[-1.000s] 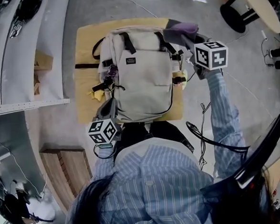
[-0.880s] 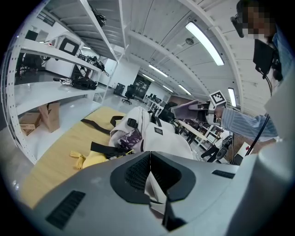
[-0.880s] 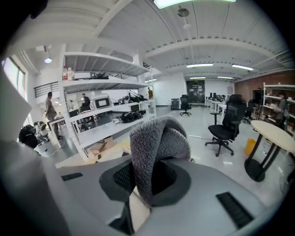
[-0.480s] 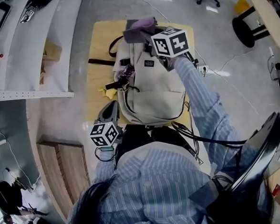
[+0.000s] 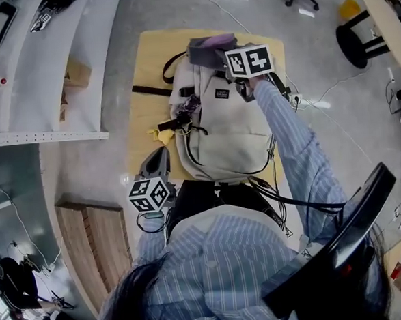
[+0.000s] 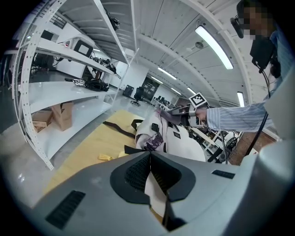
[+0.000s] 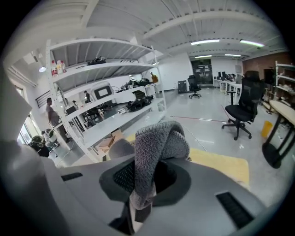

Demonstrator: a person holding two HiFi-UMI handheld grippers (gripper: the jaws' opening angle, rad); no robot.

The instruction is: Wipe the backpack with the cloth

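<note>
I stand on a grey polished floor (image 5: 364,144) that throws back the lamps. On my left run white metal shelves (image 5: 25,100), with a cardboard box (image 5: 74,72) on a low one. Long strip lights (image 7: 209,42) hang under the white ceiling. A black office chair (image 7: 239,113) stands out on the open floor. On my right is a pale round table (image 5: 382,13), with what I take for a black stool (image 5: 353,39) beside it. Wooden planks (image 5: 97,245) lie low at my left.

Head view steeply overhead, L gripper view low; backpack (image 5: 224,130) in both
</note>
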